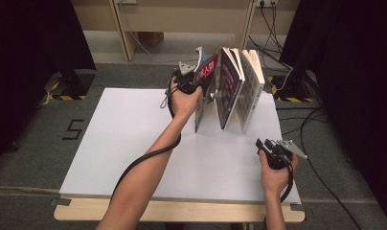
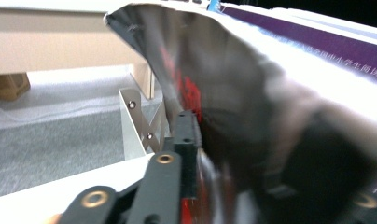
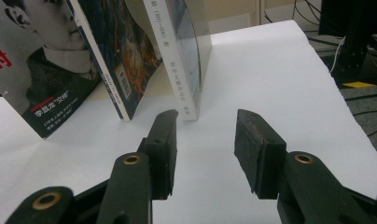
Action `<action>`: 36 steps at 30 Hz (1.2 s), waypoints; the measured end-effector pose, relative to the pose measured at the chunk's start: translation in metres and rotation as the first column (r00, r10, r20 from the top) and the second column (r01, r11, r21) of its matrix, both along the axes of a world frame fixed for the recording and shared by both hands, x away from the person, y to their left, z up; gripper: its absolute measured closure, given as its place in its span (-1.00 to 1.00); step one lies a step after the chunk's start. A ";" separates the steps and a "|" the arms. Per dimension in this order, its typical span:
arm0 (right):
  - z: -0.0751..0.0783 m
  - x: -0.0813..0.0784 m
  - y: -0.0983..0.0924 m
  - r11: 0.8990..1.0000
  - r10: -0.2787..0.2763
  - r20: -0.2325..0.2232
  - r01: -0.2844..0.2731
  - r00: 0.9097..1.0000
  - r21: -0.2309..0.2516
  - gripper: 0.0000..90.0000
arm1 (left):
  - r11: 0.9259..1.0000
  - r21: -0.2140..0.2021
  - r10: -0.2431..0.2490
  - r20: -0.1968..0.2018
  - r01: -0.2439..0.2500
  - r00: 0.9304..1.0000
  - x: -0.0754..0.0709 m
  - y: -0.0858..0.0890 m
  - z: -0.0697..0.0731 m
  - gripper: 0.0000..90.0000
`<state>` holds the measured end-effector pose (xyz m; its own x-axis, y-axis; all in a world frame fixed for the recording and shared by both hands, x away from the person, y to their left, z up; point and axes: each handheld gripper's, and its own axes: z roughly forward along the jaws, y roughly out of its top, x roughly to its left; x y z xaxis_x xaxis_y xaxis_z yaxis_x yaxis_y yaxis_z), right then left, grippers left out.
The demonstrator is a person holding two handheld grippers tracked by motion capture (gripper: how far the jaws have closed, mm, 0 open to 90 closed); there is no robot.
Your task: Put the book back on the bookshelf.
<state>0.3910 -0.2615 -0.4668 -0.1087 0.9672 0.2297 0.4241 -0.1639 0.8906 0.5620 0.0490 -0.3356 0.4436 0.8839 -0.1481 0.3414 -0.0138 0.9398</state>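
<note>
Books stand in a leaning row at the desk's (image 1: 134, 143) twelve o'clock edge in the high view: a red-covered magazine (image 1: 206, 86), a purple-covered book (image 1: 228, 88) and a white-covered book (image 1: 251, 91), fanned apart at their tops. The white desk surface lies bare from nine o'clock through six o'clock of the row, giving wide room; its three o'clock edge runs close beside the white-covered book. The left tongs (image 1: 197, 79) are at the magazine's upper edge, on the row's nine o'clock side, pinching the cover. The right tongs (image 1: 262, 143) rest low near the desk's five o'clock corner, well apart from the row.

Left gripper view: the left tongs (image 2: 196, 154) are closed on the magazine's glossy cover (image 2: 224, 93), which curls over between the black jaws; one jaw presses its near face, the other is blurred behind it. A metal bookend (image 2: 135, 126) stands just beyond.

Right gripper view: the right tongs (image 3: 205, 135) stand open with nothing between the pads, bare desk (image 3: 280, 74) beneath. The white-covered book (image 3: 177, 56) stands at twelve o'clock just beyond the jaw tips, the other two books further toward ten o'clock.
</note>
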 end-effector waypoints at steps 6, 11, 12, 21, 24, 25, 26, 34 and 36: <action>0.000 0.000 0.001 1.000 0.004 -0.002 -0.004 1.000 0.000 0.33 | 1.000 -0.005 0.003 0.012 -0.003 1.000 -0.001 0.000 0.004 0.91; 0.000 0.000 0.001 1.000 0.003 -0.004 -0.003 1.000 0.001 0.33 | 0.998 -0.047 0.039 0.125 -0.033 0.991 -0.007 0.001 0.008 0.92; 0.000 0.000 0.000 1.000 0.003 -0.004 -0.003 1.000 0.000 0.33 | 0.998 -0.046 0.047 0.147 -0.040 0.988 -0.008 0.000 0.008 0.92; 0.000 0.000 -0.001 1.000 0.003 0.002 -0.003 1.000 -0.005 0.33 | 0.998 -0.045 0.052 0.188 -0.045 0.981 -0.006 -0.003 -0.016 0.91; 0.000 0.000 -0.002 1.000 -0.002 0.003 0.002 1.000 -0.002 0.33 | 0.998 -0.039 0.058 0.192 -0.052 0.980 -0.006 -0.001 -0.016 0.89; 0.000 0.000 -0.002 1.000 -0.003 0.002 0.003 1.000 -0.002 0.33 | 0.998 -0.034 0.058 0.191 -0.052 0.980 -0.006 -0.001 -0.015 0.88; 0.000 0.000 -0.002 1.000 0.001 -0.001 -0.001 1.000 -0.002 0.33 | 0.998 -0.035 0.062 0.182 -0.057 0.981 -0.005 0.001 -0.013 0.79; 0.000 0.000 0.000 1.000 0.003 0.000 -0.003 1.000 -0.003 0.33 | 0.997 -0.036 0.070 0.136 -0.066 0.988 -0.005 0.008 -0.010 0.62; 0.000 0.000 0.001 1.000 0.004 0.000 -0.004 1.000 -0.004 0.33 | 0.997 -0.038 0.068 0.130 -0.064 0.989 -0.005 0.009 -0.010 0.54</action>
